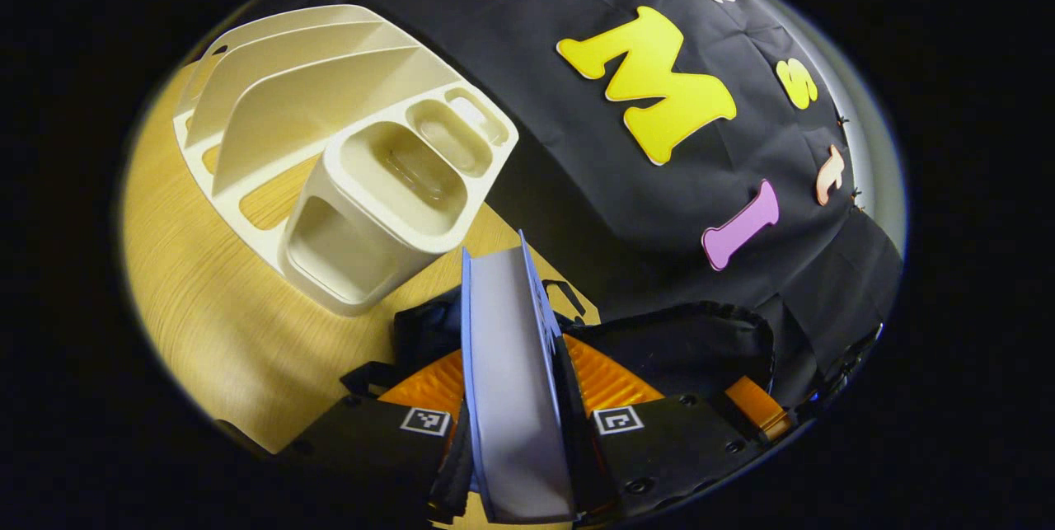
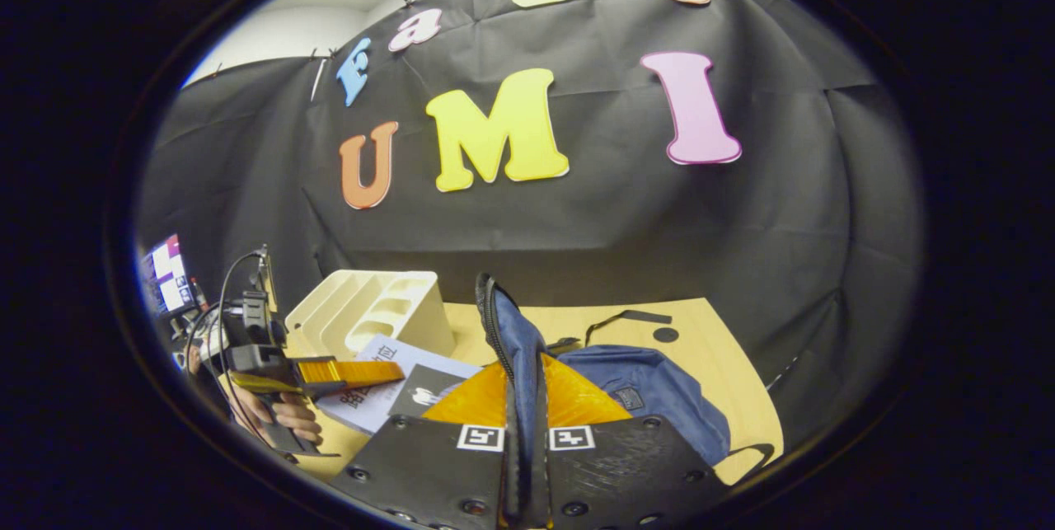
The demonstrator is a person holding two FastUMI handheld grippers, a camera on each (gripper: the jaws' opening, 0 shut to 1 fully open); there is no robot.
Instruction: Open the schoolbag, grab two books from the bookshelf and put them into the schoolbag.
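Observation:
In the left gripper view my left gripper (image 1: 515,377) is shut on a thin blue-covered book (image 1: 507,307), held upright on its edge above the table. The dark open mouth of the schoolbag (image 1: 684,344) lies just right of it. The cream bookshelf (image 1: 330,143) stands behind at the left with its slots bare. In the right gripper view my right gripper (image 2: 525,402) is shut on the blue schoolbag's zipper-trimmed flap (image 2: 507,324) and holds it up. The bag's body (image 2: 651,390) rests on the table. At the left a hand holds the left gripper (image 2: 346,373) with the book (image 2: 387,394) beside the bookshelf (image 2: 371,307).
The wooden table (image 2: 709,332) runs back to the black cloth wall. A black strap (image 2: 626,317) of the bag lies on it behind the bag. A lit screen (image 2: 165,270) and cables stand at the far left past the table's edge.

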